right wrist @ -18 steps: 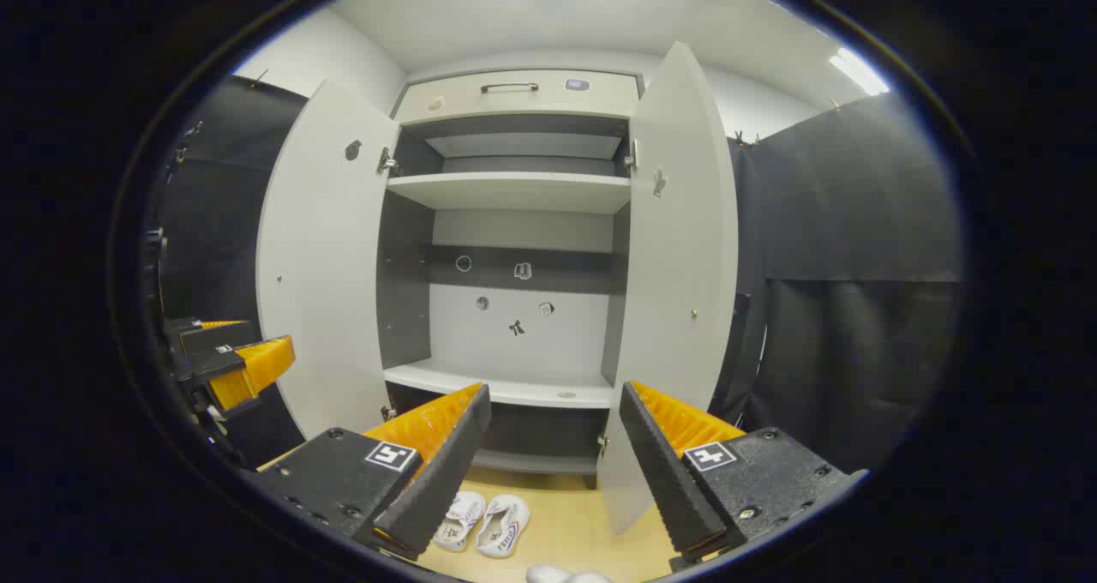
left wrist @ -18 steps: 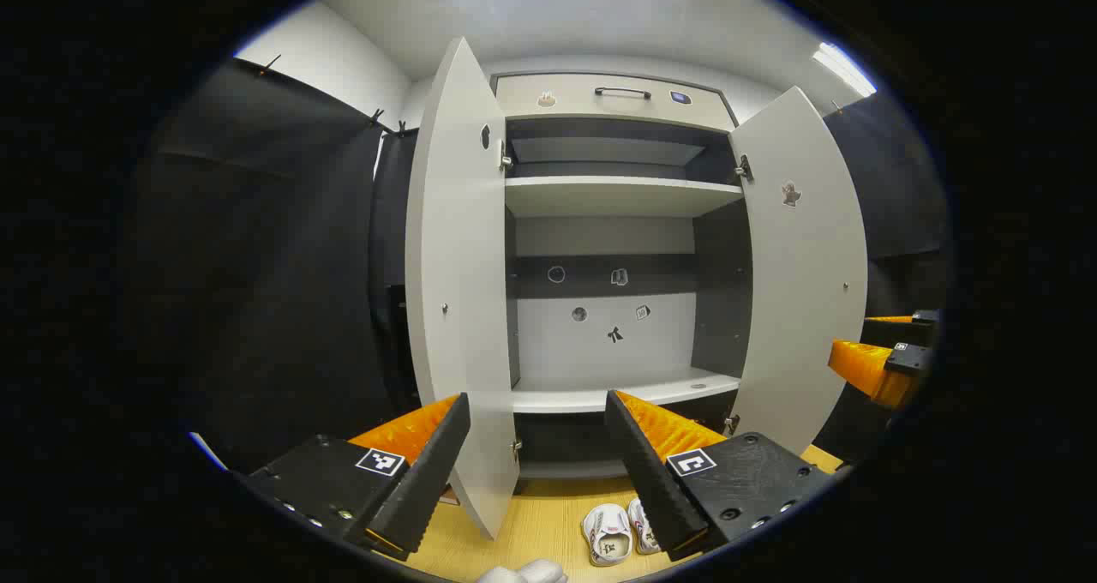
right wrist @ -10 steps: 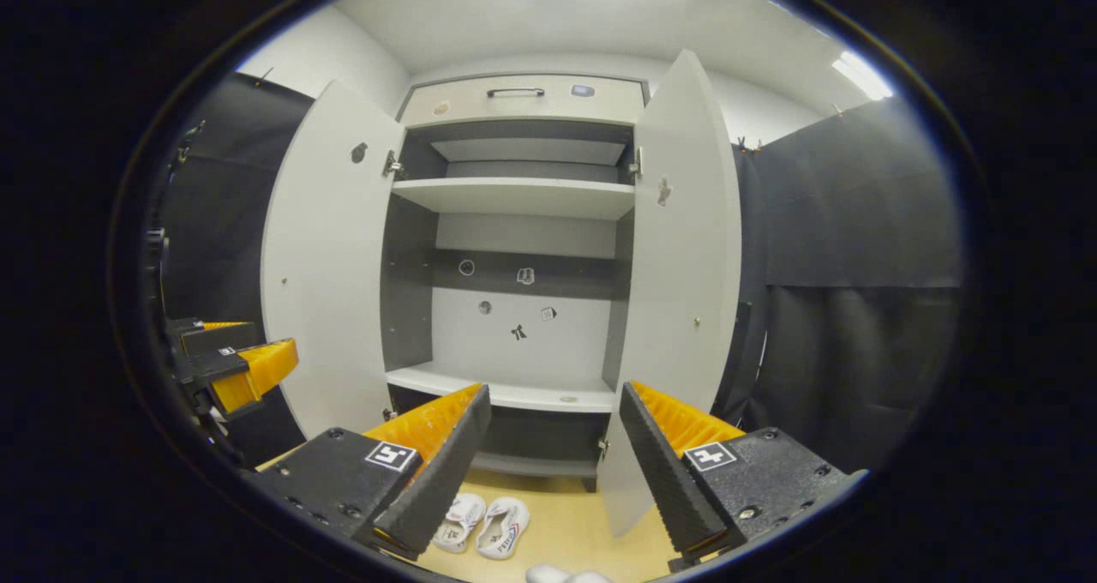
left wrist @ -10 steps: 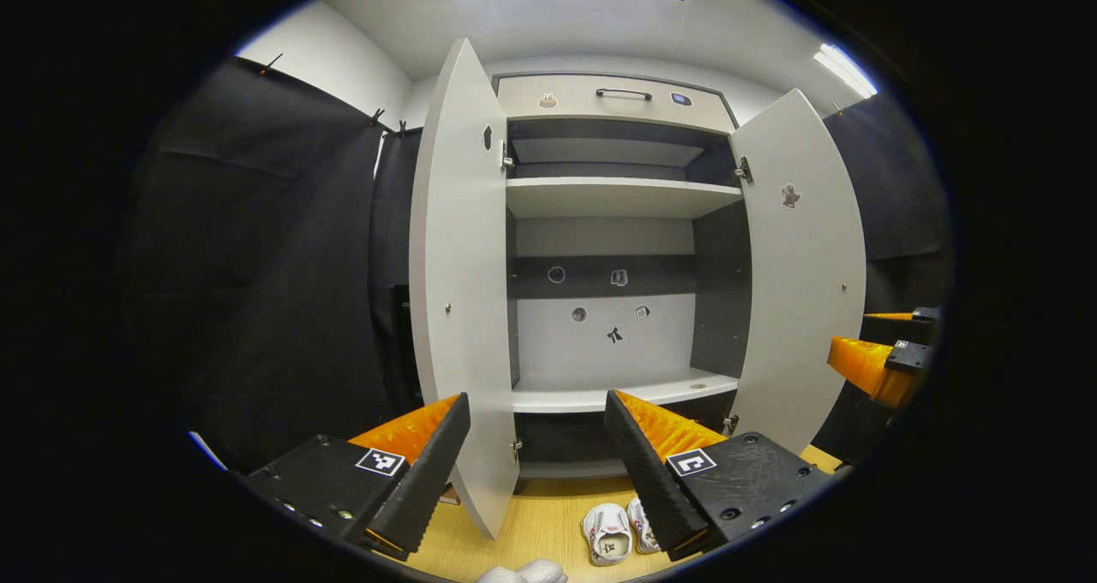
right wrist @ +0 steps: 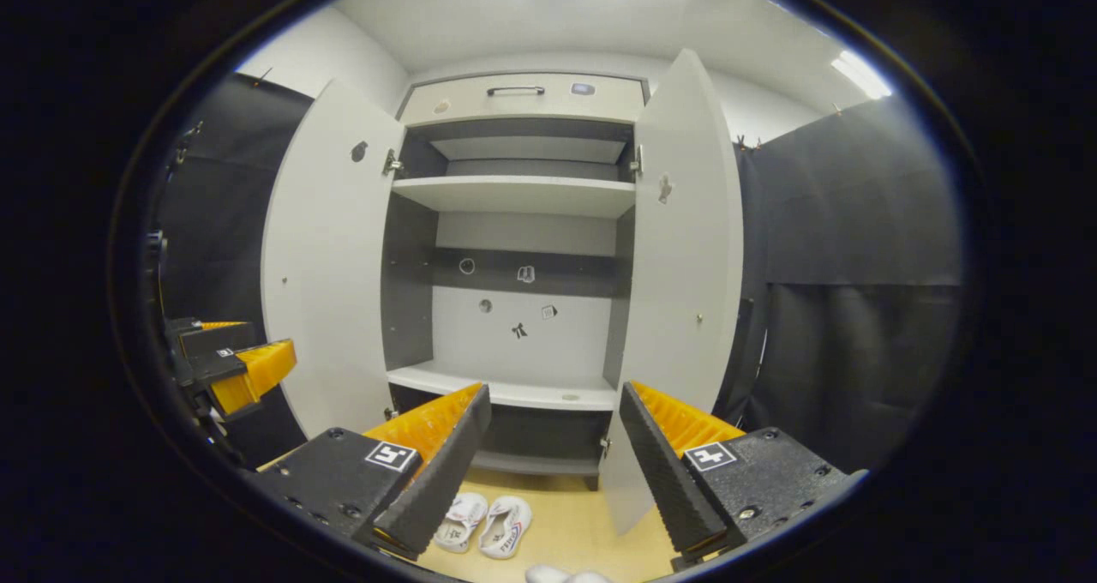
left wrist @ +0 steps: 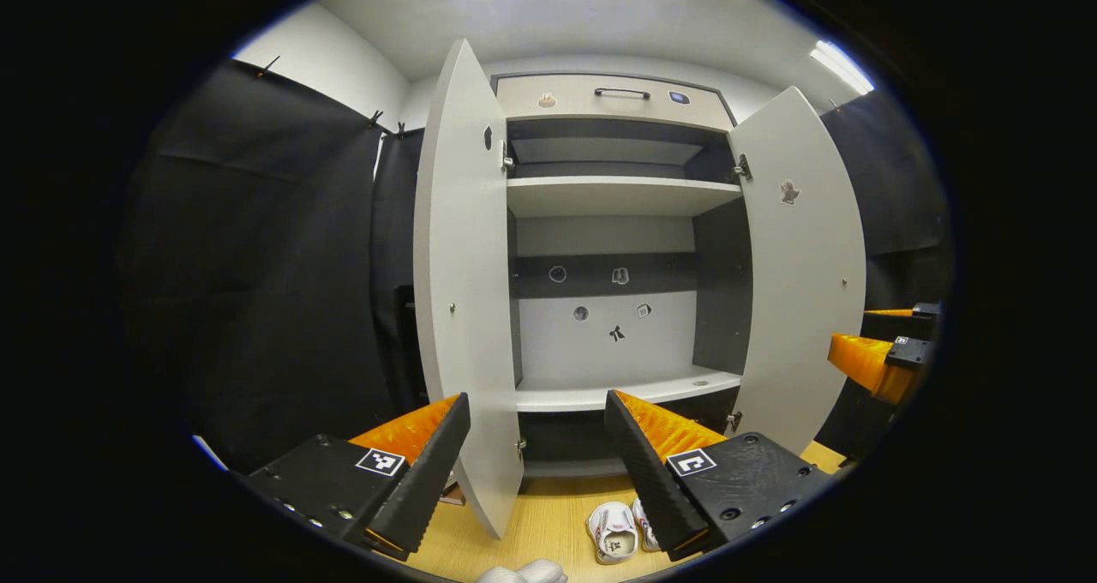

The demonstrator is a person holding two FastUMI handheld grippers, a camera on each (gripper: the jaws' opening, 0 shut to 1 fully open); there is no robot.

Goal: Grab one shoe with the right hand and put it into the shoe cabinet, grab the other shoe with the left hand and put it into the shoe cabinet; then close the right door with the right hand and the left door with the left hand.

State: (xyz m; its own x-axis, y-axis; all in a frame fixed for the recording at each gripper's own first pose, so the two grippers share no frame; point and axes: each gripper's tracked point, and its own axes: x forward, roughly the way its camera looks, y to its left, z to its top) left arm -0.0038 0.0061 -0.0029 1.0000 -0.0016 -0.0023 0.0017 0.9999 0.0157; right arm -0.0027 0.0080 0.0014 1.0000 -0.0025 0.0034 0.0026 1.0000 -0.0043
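Note:
A pair of small white shoes lies side by side on the wooden floor in front of the cabinet, also seen as the shoes in the right gripper view. The grey shoe cabinet stands with both doors wide apart: left door, right door. My left gripper is open and holds nothing, well above the shoes. My right gripper is open and holds nothing too. Each gripper shows at the other view's edge: right gripper, left gripper.
Inside the cabinet the lower shelf and upper shelf are bare. A drawer with a handle tops the cabinet. Black cloth walls both sides. Something white pokes in at the bottom edge, close to me.
Both views have drifted only slightly; the cabinet and shoes shift a few pixels. Both grippers stay open and empty.

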